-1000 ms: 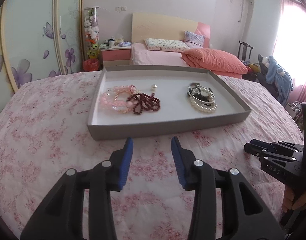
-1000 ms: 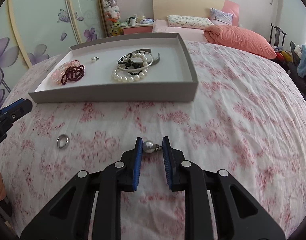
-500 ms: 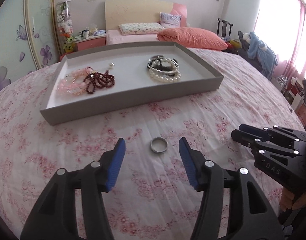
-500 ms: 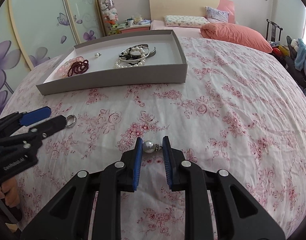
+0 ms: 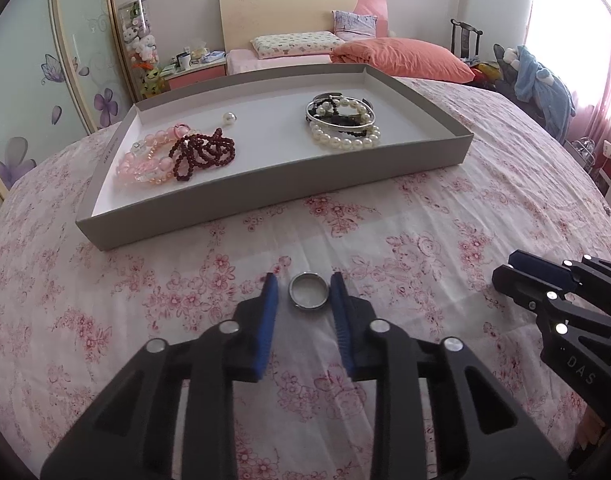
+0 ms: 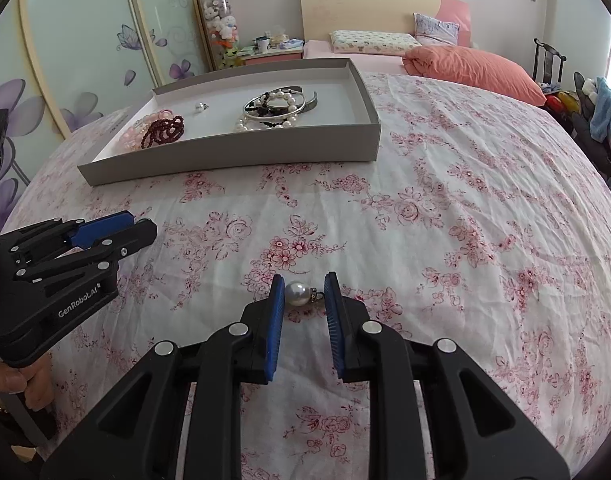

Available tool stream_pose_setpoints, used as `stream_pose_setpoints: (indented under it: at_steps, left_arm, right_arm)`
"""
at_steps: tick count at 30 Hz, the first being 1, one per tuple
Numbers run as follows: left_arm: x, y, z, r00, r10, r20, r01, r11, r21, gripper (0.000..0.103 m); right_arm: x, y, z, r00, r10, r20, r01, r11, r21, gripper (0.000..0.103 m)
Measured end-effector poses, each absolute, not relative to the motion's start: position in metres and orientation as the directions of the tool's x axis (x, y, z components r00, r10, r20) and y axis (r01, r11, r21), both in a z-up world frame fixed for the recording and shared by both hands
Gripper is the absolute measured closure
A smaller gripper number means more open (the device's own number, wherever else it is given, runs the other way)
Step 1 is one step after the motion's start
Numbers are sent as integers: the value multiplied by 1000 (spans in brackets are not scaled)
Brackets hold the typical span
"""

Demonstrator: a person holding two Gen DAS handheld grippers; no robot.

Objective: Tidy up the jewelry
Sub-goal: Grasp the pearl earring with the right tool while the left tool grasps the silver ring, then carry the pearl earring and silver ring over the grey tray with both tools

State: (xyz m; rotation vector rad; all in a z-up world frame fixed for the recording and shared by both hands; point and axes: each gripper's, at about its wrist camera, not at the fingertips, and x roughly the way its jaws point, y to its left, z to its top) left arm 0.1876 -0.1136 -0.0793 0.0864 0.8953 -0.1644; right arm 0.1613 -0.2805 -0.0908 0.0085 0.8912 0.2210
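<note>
Bedroom light falls on a bed [image 6: 445, 208] spread with a pink-flowered sheet, where a shallow grey tray [image 5: 265, 192] sits toward the far left, its front wall facing both cameras. Broad bare sheet lies between that wall and the two tools, and more open sheet runs right of the tray toward an orange pillow [image 6: 473, 72]. Inside the tray, pink beads [image 5: 149, 158] and a dark red bead strand [image 5: 205, 152] lie touching at the left end, a loose pearl [image 5: 229, 118] sits behind them, and a pearl bracelet [image 5: 345, 140] with silver bangles [image 5: 339, 114] lies at the right end.

On the sheet, well short of the tray, a silver ring [image 5: 308, 291] lies flat. The left tool [image 5: 305, 294] is part open, its blue pads either side of the ring with a thin gap on each side, not gripping it. The right tool [image 6: 304, 294] is narrowed around a pearl earring [image 6: 298, 294]: the left pad touches the pearl, the right pad meets its small metal cap.
</note>
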Motion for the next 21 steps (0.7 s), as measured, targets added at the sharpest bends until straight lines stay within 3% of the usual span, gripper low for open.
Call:
stream_pose_setpoints:
  at_steps: [5, 9, 21]
  left_arm:
    - [187, -116, -79, 615, -97, -782, 178, 984, 18, 76]
    - [188, -115, -78, 616, -100, -782, 178, 984, 15, 81]
    - [179, -61, -75, 610, 5, -792, 36, 999, 34, 81]
  right_arm:
    - [161, -276, -91, 607, 197, -770, -193, 976, 98, 81]
    - [162, -275, -90, 606, 197, -770, -193, 976, 98, 81]
    - [164, -259, -90, 595, 221, -772, -232, 968, 98, 81]
